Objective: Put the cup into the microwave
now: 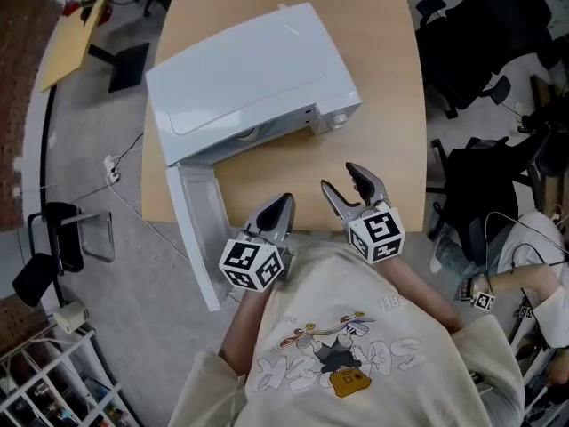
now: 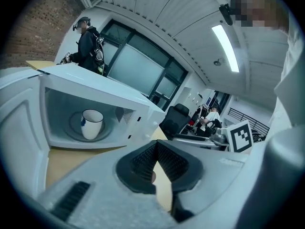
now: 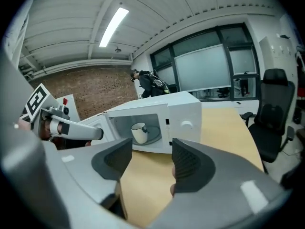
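Evidently the cup (image 2: 92,123) stands inside the microwave (image 1: 249,78) (door (image 1: 194,229) open), so both wait in front of it empty: left gripper (image 1: 283,205) pinched together, right gripper (image 1: 340,177) parted.

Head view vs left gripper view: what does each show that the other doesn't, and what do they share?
Only head view: the microwave from above, its inside hidden, and the right gripper with jaws apart and empty.

Only left gripper view: the cup standing upright on the turntable inside the microwave.

Both: the microwave with its door swung open, the wooden table, and the left gripper with jaws together, holding nothing.
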Demonstrator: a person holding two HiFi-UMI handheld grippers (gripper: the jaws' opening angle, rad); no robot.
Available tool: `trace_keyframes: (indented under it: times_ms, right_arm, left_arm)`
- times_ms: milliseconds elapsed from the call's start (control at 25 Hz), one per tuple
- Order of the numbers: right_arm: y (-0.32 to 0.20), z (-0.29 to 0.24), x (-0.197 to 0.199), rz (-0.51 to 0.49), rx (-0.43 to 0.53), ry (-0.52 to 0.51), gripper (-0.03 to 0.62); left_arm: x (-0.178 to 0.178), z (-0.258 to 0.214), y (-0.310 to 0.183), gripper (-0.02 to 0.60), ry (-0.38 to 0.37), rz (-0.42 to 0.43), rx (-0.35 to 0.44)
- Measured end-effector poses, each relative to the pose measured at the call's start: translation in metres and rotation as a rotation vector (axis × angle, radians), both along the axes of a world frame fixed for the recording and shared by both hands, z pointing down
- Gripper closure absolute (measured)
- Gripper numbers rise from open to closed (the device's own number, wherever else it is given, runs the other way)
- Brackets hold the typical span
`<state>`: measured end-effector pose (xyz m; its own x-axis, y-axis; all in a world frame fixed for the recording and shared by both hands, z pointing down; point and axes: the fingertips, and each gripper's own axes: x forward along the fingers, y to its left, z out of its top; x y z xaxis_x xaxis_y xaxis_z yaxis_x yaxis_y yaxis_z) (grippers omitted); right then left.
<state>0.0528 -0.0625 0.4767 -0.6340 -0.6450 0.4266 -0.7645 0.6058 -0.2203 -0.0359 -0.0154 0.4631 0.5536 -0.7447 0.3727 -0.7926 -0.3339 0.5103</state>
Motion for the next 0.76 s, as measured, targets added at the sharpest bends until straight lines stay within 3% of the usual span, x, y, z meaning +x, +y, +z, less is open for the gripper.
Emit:
trace_keyframes:
  times_ms: [160, 400, 760]
  right_arm:
    - [0.007, -0.006, 0.033, 0.098, 0.007, -0.005, 0.398]
    - [0.012, -0.006, 0.057, 0.171, 0.022, 0.005, 0.579]
    - [0.0, -0.003, 0.055, 0.152, 0.009, -0.015, 0.591]
  left_arm:
    - [0.023, -0.002, -0.015, 0.575, -0.008, 0.07, 0.018]
    - [0.047, -0.001, -0.026, 0.575, -0.019, 0.134, 0.029]
    - [0.05, 0.0, -0.027, 0.575, -0.032, 0.129, 0.027]
